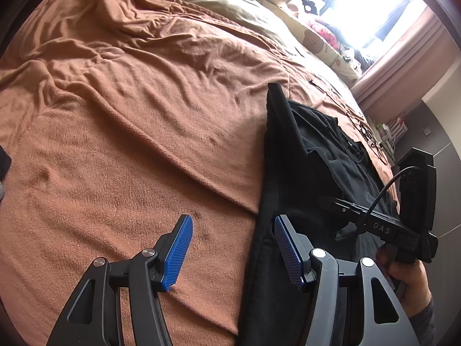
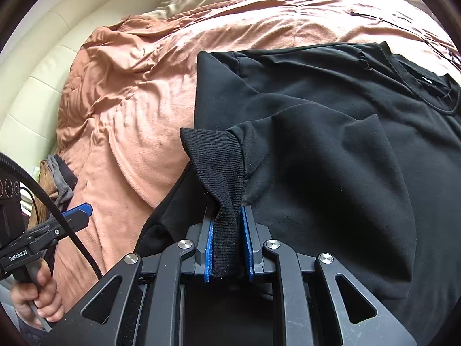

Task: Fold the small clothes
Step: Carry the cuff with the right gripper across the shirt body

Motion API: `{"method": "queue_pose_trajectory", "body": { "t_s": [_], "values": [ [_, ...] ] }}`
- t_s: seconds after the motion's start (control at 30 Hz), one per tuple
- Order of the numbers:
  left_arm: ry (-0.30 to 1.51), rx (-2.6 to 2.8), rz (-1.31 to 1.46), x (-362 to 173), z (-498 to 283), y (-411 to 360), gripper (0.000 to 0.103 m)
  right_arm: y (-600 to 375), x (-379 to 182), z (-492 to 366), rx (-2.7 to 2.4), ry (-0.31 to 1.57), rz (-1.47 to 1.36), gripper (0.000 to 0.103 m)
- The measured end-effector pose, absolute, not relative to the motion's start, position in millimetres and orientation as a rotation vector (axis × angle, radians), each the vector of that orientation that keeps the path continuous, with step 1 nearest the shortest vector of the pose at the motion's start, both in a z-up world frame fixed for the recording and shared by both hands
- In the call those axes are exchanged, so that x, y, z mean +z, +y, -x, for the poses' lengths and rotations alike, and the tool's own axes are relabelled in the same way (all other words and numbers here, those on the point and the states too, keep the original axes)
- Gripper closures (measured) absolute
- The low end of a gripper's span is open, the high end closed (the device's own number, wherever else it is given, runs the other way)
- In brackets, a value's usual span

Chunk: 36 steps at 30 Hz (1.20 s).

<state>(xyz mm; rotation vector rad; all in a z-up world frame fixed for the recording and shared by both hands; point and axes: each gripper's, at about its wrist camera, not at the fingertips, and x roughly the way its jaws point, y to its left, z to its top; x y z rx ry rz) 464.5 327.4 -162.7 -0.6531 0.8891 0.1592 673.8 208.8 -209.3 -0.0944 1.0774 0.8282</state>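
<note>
My right gripper (image 2: 226, 248) is pinching the ribbed cuff (image 2: 219, 161) of a black sweatshirt (image 2: 331, 144), the blue pads (image 2: 208, 252) pressed against the knit from both sides. The cuff rises out of the jaws and fans wide toward 11 o'clock, and the sleeve (image 2: 331, 178) it belongs to lies folded across the body of the garment, running off toward 3 o'clock.

The sweatshirt lies flat on the bed, on an orange-brown blanket (image 2: 129, 109). In my right wrist view its neckline (image 2: 426, 86) sits at about 2 o'clock, so the long axis of the body runs from the collar at upper right down toward the lower right. The folded left edge of the garment runs nearly straight up and down, from just above the cuff to a corner at 12 o'clock.

My left gripper (image 1: 232, 252) hangs spread wide, holding nothing. Its left pad is over bare blanket (image 1: 129, 115), and its right pad sits over the sweatshirt's (image 1: 317, 158) long dark edge. From here the garment stretches from 5 o'clock up toward 1 o'clock.

At 4 o'clock in that view my right hand (image 1: 406, 276) grips the handle of the other tool. Pillows (image 1: 317, 34) lie at the far end of the bed near a bright window (image 1: 360, 3). A thin black cable (image 2: 389, 20) trails on the blanket beyond the collar.
</note>
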Motion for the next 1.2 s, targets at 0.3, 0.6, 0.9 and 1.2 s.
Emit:
{"method": "queue_pose_trajectory", "body": {
  "t_s": [0.3, 0.6, 0.9, 1.2],
  "values": [
    [0.911, 0.167, 0.654, -174.0, -462.0, 330.2, 0.042, 207.3, -219.7, -682.7, 0.866, 1.097, 0.003, 0.086],
    [0.918, 0.157, 0.65, -175.7, -470.1, 326.8, 0.042, 178.9, -224.6, -695.2, 0.9, 1.116, -0.165, 0.087],
    [0.946, 0.135, 0.614, -178.4, -486.6, 311.9, 0.042, 177.1, -225.2, -693.5, 0.902, 1.104, -0.133, 0.089],
    [0.97, 0.132, 0.591, -184.4, -494.1, 303.8, 0.042, 212.8, -213.3, -682.3, 0.853, 1.089, 0.051, 0.088]
  ]
}}
